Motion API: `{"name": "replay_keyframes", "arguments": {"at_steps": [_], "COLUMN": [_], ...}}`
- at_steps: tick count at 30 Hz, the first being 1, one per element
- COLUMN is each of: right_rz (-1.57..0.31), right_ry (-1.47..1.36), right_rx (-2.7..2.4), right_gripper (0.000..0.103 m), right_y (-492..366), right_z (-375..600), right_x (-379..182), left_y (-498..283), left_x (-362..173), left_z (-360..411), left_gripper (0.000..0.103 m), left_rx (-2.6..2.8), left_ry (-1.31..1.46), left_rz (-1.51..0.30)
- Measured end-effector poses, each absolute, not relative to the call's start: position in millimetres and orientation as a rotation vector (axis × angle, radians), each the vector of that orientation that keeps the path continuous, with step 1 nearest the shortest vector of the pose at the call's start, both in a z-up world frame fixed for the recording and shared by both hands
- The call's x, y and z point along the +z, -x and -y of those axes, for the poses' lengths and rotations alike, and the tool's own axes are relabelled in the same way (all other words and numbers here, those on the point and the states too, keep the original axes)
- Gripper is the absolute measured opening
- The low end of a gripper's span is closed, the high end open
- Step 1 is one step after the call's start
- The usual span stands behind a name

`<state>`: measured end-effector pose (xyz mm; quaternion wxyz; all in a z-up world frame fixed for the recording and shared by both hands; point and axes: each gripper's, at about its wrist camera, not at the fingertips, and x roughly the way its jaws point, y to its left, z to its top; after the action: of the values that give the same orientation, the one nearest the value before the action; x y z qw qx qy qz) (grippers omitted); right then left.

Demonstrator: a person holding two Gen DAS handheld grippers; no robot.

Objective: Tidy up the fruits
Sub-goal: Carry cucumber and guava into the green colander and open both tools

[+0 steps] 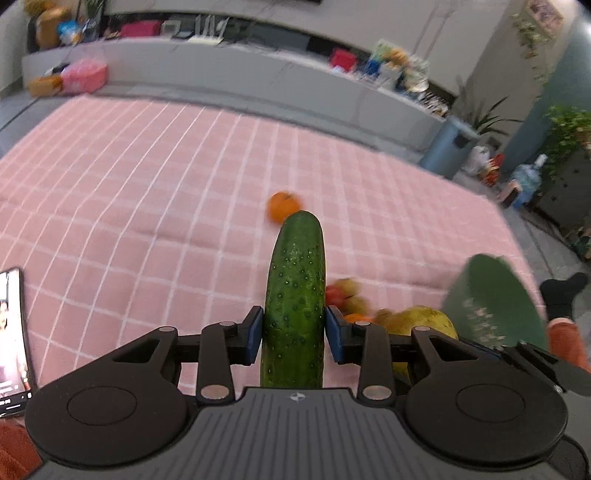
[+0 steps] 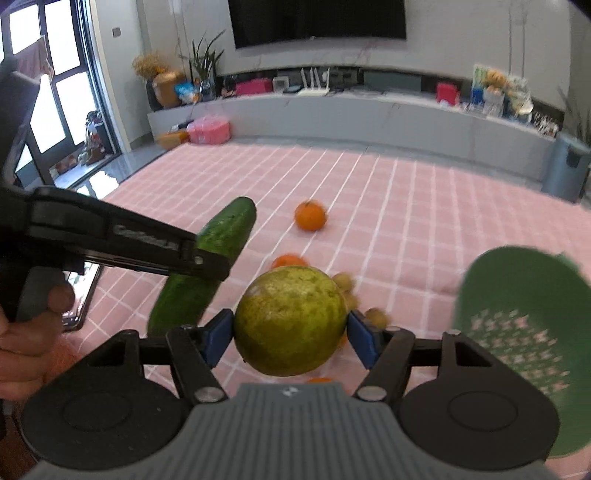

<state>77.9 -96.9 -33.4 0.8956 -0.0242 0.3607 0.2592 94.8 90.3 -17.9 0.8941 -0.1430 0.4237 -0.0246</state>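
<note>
The left gripper (image 1: pixel 293 334) is closed on a cucumber (image 1: pixel 294 295), its blue pads (image 1: pixel 255 334) pressing the sides low on the body, so most of the length sticks out forward past the fingertips and a short stub runs back toward the camera. In the right wrist view the same cucumber (image 2: pixel 207 264) tilts up and to the right, crossed by the left gripper's black arm, with the person's left hand (image 2: pixel 27 332) on the handle at the frame's left edge.

The right gripper (image 2: pixel 290 334) is clamped on a yellow-green melon (image 2: pixel 290 321), one pad on each flank at its widest part; the fruit fills the whole gap and bulges forward of the tips.

Just right of it, a green colander (image 2: pixel 524 332) stands tilted, its perforated inside facing the camera. A phone (image 1: pixel 13 339) lies on the pink checked cloth (image 1: pixel 147 184) at the left.

Beyond the melon, small fruits (image 2: pixel 347 284) sit close together on the cloth with an orange (image 2: pixel 290 261) among them; they are blurred, perhaps longans or small pears. Farther out, a lone tangerine (image 2: pixel 310 215) rests well apart from that cluster. Past the cloth's edge runs a low grey shelf (image 2: pixel 332 110), and a dark TV (image 2: pixel 319 20) hangs on the wall above.
</note>
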Motion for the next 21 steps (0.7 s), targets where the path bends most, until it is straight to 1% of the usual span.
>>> {"name": "replay_keyframes", "arguments": {"at_steps": [5, 10, 15, 19, 21], "right_rz": [-0.678, -0.665, -0.670, -0.703, -0.717], "right_ry": [0.059, 0.092, 0.179, 0.191, 0.214], "right_rx": [0.485, 0.431, 0.360, 0.325, 0.317], "right_gripper": [0.064, 0.064, 0.064, 0.064, 0.064], "right_y": [-75.3, -82.5, -89.9, -104.7, -113.5], "right_z": [137.3, 185.3, 223.6, 253.3, 261.7], "right_x": [-7.9, 7.8, 9.8, 4.3, -1.3], "left_y": [-89.9, -101.8, -127.5, -152.1, -164.5], "left_x": [18.6, 36.3, 39.3, 28.9, 19.8], "left_z": [-56.7, -14.7, 30.0, 63.9, 77.1], "left_gripper": [0.040, 0.040, 0.040, 0.040, 0.040], "left_rx": [-0.157, -0.270, -0.378, -0.456, -0.479], "left_ry": [0.278, 0.274, 0.286, 0.300, 0.301], "left_rz": [-0.813, -0.814, -0.816, -0.830, -0.873]}}
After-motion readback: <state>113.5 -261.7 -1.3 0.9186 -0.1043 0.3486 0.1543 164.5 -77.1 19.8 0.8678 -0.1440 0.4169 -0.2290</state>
